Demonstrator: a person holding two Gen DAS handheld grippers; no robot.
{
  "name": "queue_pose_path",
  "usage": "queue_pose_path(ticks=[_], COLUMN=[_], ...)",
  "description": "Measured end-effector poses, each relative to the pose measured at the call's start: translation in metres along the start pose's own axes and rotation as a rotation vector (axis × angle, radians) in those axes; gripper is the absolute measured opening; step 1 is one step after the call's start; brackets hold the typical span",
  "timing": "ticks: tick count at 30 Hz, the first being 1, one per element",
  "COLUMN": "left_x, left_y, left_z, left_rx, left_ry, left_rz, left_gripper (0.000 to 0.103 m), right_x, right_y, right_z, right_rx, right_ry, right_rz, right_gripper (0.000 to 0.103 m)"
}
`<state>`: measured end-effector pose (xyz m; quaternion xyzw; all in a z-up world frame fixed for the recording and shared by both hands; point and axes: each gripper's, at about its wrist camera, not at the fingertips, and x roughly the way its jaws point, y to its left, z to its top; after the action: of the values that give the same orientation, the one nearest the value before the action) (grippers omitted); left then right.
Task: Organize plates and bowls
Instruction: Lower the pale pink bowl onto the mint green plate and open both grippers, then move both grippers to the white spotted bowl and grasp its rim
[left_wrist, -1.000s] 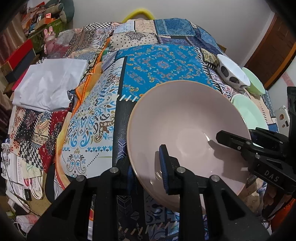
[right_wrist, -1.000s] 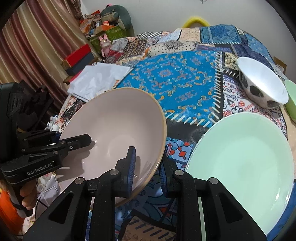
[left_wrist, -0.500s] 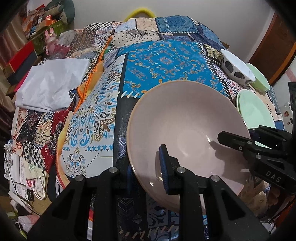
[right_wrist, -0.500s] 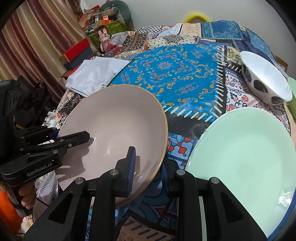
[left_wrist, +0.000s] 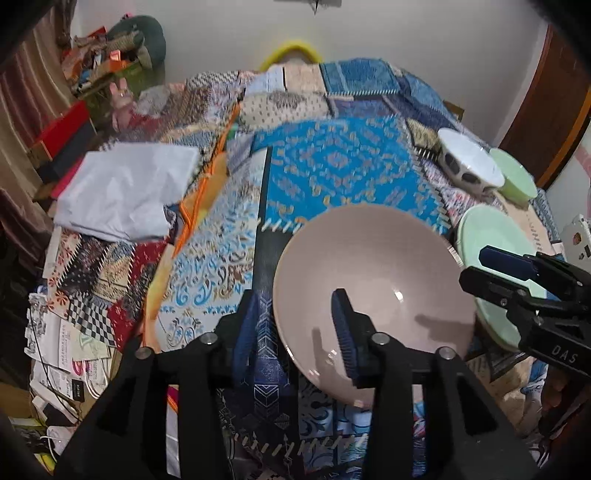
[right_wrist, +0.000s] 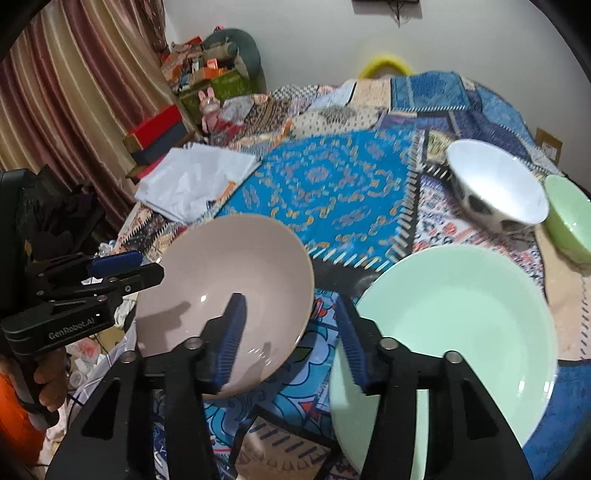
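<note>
— Left wrist view: what do you see?

— The pink bowl (left_wrist: 373, 273) sits on the patchwork cloth (left_wrist: 332, 166) at its near edge. My left claw (left_wrist: 295, 325) is spread wide and grips nothing, one finger over the bowl's hollow, the other outside its rim.

— And the right?

— My right claw (right_wrist: 291, 332) gapes wide too, empty, astride the bowl's (right_wrist: 225, 295) other rim. The green plate (right_wrist: 454, 325) lies just beside it, with the white spotted bowl (right_wrist: 498, 192) and the green bowl (right_wrist: 569, 225) near the cloth's right edge.
</note>
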<state>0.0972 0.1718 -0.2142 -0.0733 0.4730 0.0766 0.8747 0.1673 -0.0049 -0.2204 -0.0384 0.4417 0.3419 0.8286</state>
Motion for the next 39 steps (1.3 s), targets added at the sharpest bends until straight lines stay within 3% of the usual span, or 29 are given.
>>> queue_pose_path(ticks=[9,12,23,33,34,36,39], left_x=[-0.045,-0.054,-0.049,-0.012,-0.005,0.004,0.02], left_y=[-0.028,-0.039,-0.08,-0.125,-0.13,-0.138,-0.151], left_z=[0.018,0.028,0.081,0.124,0.128,0.135,0.144], left_rx=[0.018,0.037,0.093,0.157,0.162,0.172,0.185], left_ry=[-0.145,-0.181,-0.214,-0.199,-0.192,-0.18,-0.176], left_rz=[-0.031,-0.037,-0.09,-0.127,-0.138,-0.162,-0.186], left_gripper=[0.062,0.065,0.068,0.068,0.07,0.085,0.087], right_x=[-0.042,-0.057,-0.104,-0.09,-0.087,-0.081,-0.067], right_y=[-0.016,-0.025,-0.081,-0.131,-0.137,-0.145,-0.16], right_z=[0.006,0.008,0.03,0.043,0.043,0.044,0.047], right_rx=[0.006,0.006,0.051,0.099,0.103,0.111,0.133], right_ry=[-0.108,-0.151,-0.286,-0.264,-0.257,-0.243,-0.214], right_rz=[-0.045,-0.079,-0.213,-0.289,-0.294,-0.304,-0.298], right_gripper=[0.052,0.063,0.065,0.065,0.065,0.065,0.065])
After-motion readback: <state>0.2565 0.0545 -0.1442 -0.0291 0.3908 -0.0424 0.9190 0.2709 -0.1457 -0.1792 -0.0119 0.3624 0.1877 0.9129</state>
